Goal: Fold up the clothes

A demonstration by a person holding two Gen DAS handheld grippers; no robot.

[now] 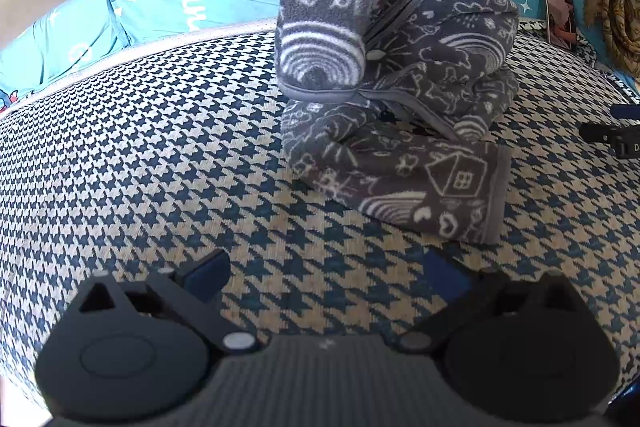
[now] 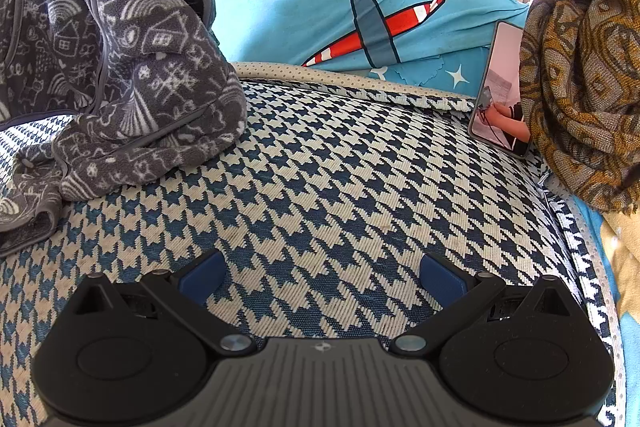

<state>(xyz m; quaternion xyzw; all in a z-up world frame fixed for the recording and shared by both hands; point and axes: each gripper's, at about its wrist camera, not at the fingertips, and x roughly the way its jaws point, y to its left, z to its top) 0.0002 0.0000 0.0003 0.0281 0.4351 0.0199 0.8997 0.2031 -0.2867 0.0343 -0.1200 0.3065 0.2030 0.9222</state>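
A dark grey fleece garment (image 1: 400, 75) with white doodle prints and a zipper stands crumpled in a tall heap on the houndstooth cushion (image 1: 160, 147). In the right wrist view the same garment (image 2: 132, 67) fills the upper left. My left gripper (image 1: 326, 277) is open, low over the cushion, just short of the garment's near hem, holding nothing. My right gripper (image 2: 320, 277) is open too, over bare houndstooth cushion (image 2: 340, 167), to the right of the garment and apart from it.
A brown-gold patterned scarf (image 2: 584, 87) is piled at the right edge, with a phone (image 2: 500, 91) propped beside it. A light blue printed sheet (image 2: 320, 19) lies behind the cushion. The other gripper's black tip (image 1: 612, 137) shows at the right of the left wrist view.
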